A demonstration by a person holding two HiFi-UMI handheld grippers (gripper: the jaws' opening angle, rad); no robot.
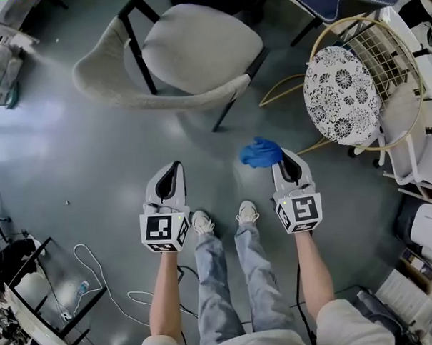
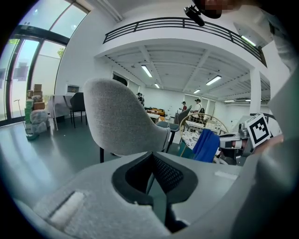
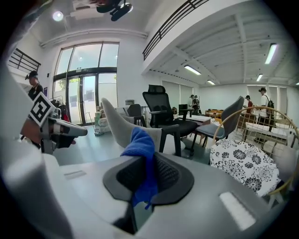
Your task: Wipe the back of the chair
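A grey upholstered chair [image 1: 189, 55] with black legs stands ahead of me, its curved back [image 1: 155, 98] facing me. My right gripper [image 1: 281, 158] is shut on a blue cloth [image 1: 261, 153], which bunches out past its tips, short of the chair back. In the right gripper view the blue cloth [image 3: 142, 161] sits pinched between the jaws. My left gripper [image 1: 177, 167] is shut and holds nothing, below the chair back. The left gripper view shows the chair back [image 2: 121, 121] close ahead and the cloth [image 2: 206, 144] to the right.
A round wicker chair [image 1: 369, 76] with a black-and-white patterned cushion [image 1: 340, 93] stands at the right. White boxes and gear [image 1: 426, 230] line the right edge. A black frame [image 1: 43, 297] and a white cable [image 1: 99, 270] lie on the grey floor at the lower left.
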